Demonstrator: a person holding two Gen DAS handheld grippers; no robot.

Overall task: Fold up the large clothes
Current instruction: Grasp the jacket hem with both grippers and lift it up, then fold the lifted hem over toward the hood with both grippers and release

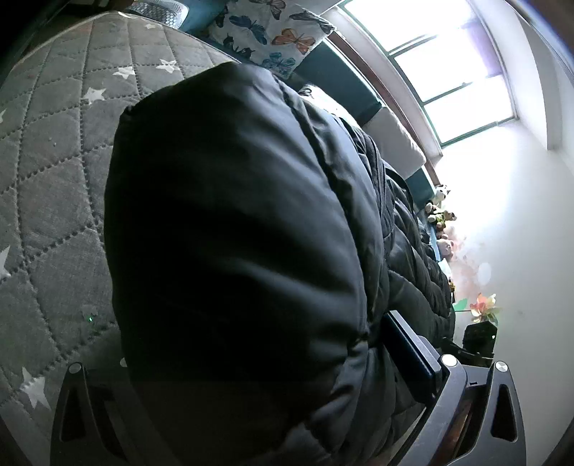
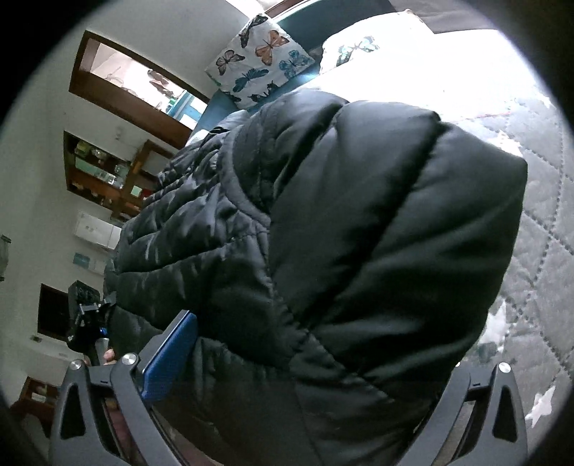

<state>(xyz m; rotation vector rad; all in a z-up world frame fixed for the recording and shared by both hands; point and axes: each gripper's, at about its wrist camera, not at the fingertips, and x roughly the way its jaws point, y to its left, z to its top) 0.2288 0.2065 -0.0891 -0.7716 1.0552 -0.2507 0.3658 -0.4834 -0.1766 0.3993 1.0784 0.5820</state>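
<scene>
A black quilted puffer jacket [image 1: 236, 229] fills the left wrist view and lies over a grey star-quilted mattress [image 1: 53, 150]. My left gripper [image 1: 272, 401] is shut on a thick fold of the jacket; its blue pad [image 1: 409, 351] presses the fabric on the right, while the left finger is buried under cloth. The same jacket [image 2: 351, 251] fills the right wrist view. My right gripper [image 2: 301, 394] is shut on another thick fold, with its blue pad [image 2: 168, 358] against the fabric on the left. The other gripper [image 2: 86, 315] shows far left.
Butterfly-print pillows [image 1: 272, 32] [image 2: 258, 61] lean at the head of the bed. A bright window [image 1: 448, 68] lights the far wall. Wooden shelves [image 2: 107, 175] hang on the wall. Small toys [image 1: 439, 211] sit by the bed edge.
</scene>
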